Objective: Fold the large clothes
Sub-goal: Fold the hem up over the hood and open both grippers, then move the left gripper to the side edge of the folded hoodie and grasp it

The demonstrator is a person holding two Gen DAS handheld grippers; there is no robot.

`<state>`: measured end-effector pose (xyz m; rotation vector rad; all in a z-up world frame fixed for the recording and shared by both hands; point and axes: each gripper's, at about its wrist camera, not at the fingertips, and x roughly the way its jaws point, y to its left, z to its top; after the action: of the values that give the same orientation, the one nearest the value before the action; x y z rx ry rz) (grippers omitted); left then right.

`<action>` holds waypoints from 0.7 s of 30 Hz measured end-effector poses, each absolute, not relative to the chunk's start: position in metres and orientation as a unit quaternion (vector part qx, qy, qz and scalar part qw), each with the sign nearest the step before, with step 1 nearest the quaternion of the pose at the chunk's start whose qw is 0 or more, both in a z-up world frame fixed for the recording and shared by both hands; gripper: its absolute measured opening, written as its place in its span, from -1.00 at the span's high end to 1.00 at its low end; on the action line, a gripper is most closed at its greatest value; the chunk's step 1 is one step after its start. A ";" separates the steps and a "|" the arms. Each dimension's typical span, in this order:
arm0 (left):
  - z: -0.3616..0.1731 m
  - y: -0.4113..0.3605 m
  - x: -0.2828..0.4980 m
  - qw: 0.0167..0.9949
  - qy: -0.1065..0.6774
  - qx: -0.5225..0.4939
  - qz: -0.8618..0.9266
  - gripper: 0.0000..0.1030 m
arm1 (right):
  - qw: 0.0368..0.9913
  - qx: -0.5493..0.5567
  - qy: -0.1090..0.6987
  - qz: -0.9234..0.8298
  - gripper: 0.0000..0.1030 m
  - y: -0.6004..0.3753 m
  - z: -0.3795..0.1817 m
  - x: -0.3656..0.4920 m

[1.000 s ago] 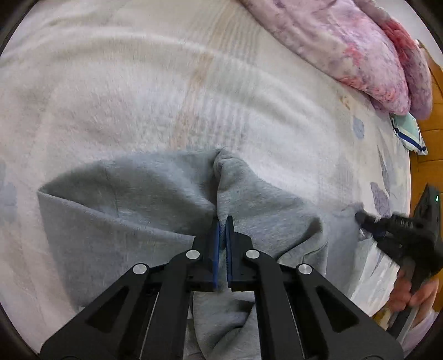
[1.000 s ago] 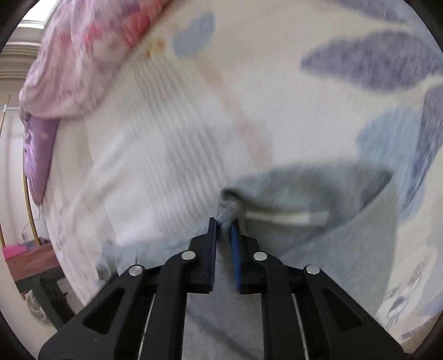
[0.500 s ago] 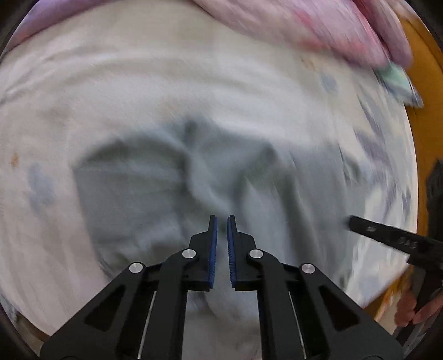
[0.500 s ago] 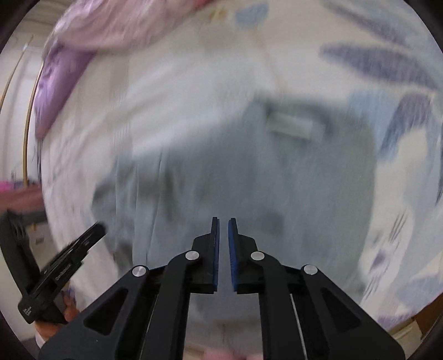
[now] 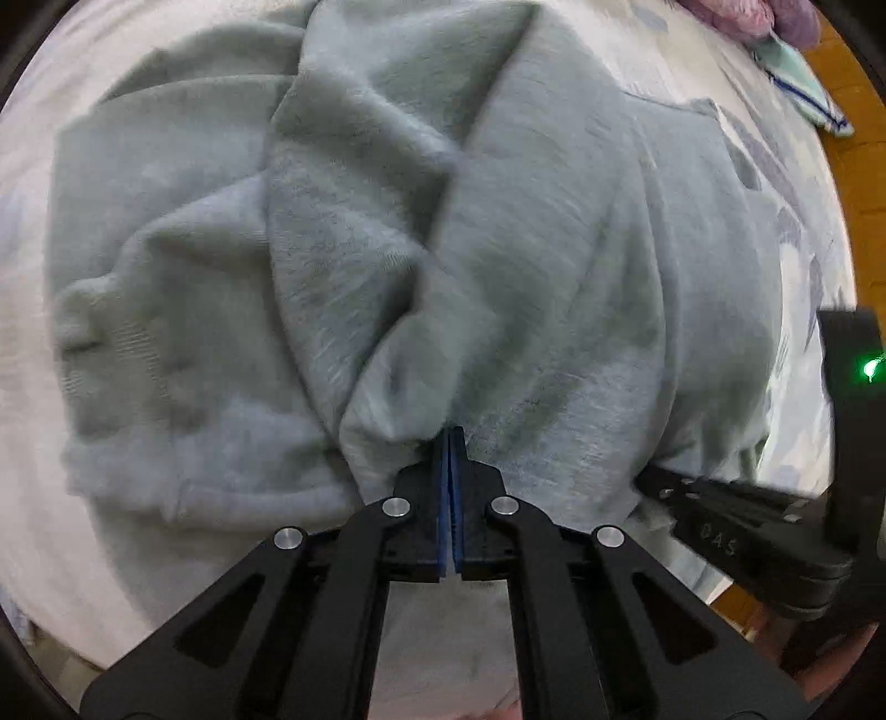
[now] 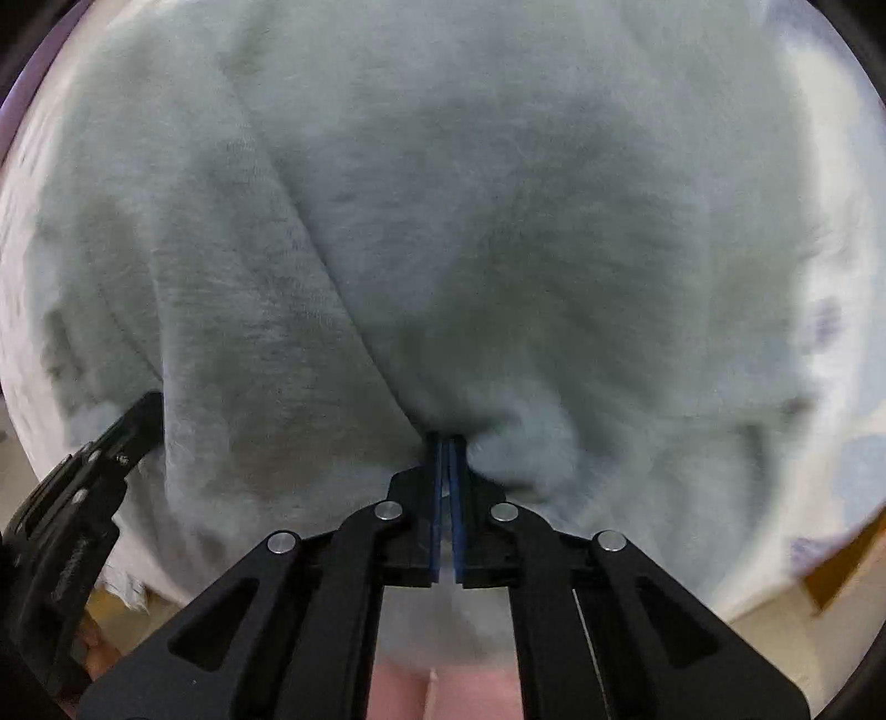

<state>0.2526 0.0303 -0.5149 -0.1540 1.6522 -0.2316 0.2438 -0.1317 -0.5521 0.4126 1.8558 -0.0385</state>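
A bed (image 5: 33, 232) with a pale sheet holds everything. A big grey garment (image 5: 498, 232) lies crumpled on it and fills the middle of both views. At the upper right of the left view sit a pink quilt (image 5: 742, 14) and a small folded cloth (image 5: 797, 83) (white and green, with a blue stripe).

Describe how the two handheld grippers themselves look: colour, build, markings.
Both the left gripper and the right gripper are matte black linkages with triangular cut-outs, silver pivot pins and blue-padded fingers. The right one's body carries pale lettering and a green light.
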 end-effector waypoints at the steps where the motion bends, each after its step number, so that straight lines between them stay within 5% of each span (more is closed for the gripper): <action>1: -0.508 0.031 0.255 0.664 0.738 -0.072 -0.095 0.93 | 0.579 0.179 0.795 -0.015 0.98 -0.133 -0.545 0.246; 4: -0.483 0.031 0.254 0.675 0.730 -0.064 -0.083 0.79 | 0.590 0.197 0.783 -0.006 0.85 -0.143 -0.515 0.251; 6: -0.467 0.031 0.252 0.676 0.731 -0.060 -0.077 0.10 | 0.602 0.214 0.769 0.008 0.75 -0.149 -0.487 0.252; 7: -0.457 0.032 0.250 0.677 0.729 -0.063 -0.073 -0.09 | 0.610 0.214 0.763 0.008 0.42 -0.156 -0.473 0.253; 8: -0.446 0.035 0.246 0.682 0.726 -0.063 -0.070 -0.19 | 0.621 0.204 0.757 -0.001 -0.14 -0.158 -0.459 0.256; 9: -0.437 0.034 0.244 0.685 0.723 -0.062 -0.071 -0.19 | 0.635 0.195 0.747 -0.008 -0.30 -0.162 -0.444 0.256; 21: -0.356 0.048 0.239 0.712 0.698 -0.044 -0.060 -0.30 | 0.676 0.185 0.713 0.013 -0.49 -0.187 -0.353 0.228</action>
<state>0.2387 0.0475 -0.3564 -0.0970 1.5467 -0.1332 0.2282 -0.1865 -0.3535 0.4150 1.6037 0.0301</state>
